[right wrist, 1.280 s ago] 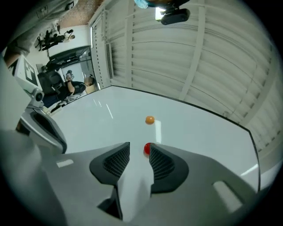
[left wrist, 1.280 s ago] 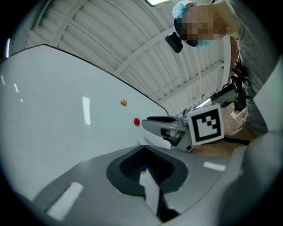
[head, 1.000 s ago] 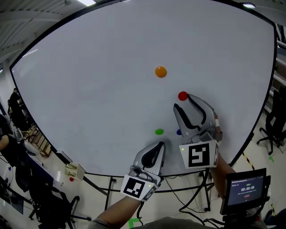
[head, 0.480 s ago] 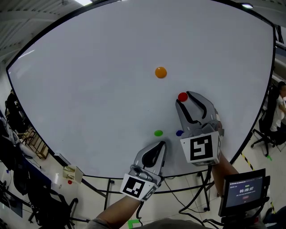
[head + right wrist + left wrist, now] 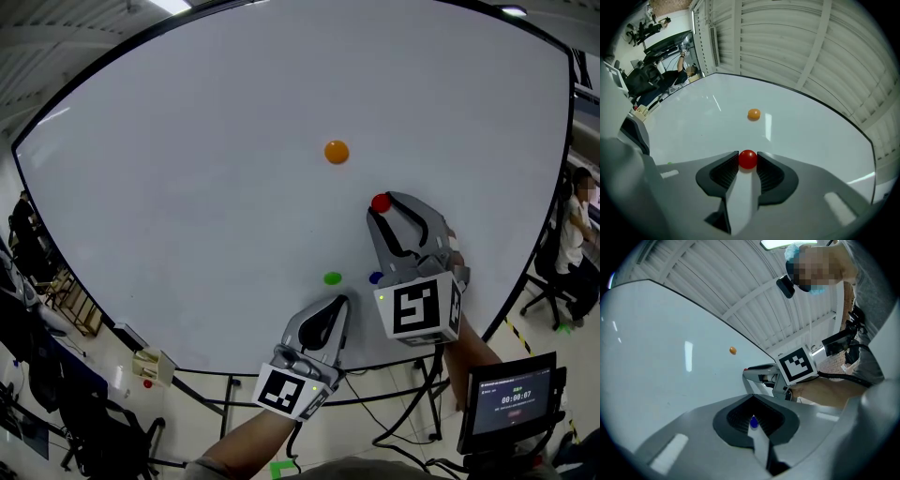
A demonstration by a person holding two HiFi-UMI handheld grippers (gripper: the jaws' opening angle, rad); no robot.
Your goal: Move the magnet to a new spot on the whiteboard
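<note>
A red magnet sticks to the large whiteboard, right of centre. My right gripper is at it, jaws closing, and in the right gripper view both pads touch the red magnet between them. Higher up sits an orange magnet. A green magnet and a blue magnet sit lower, the blue one partly behind the right gripper. My left gripper hangs below the green magnet, shut and holding nothing.
A small monitor stands at the lower right. A person stands beyond the board's right edge. Desks, chairs and a small box lie below the board's left edge. Stand legs and cables run under the board.
The right gripper's jaws have narrowed around the red magnet until the pads touch it, and the gripper shifted slightly. The left gripper has stayed where it was.
</note>
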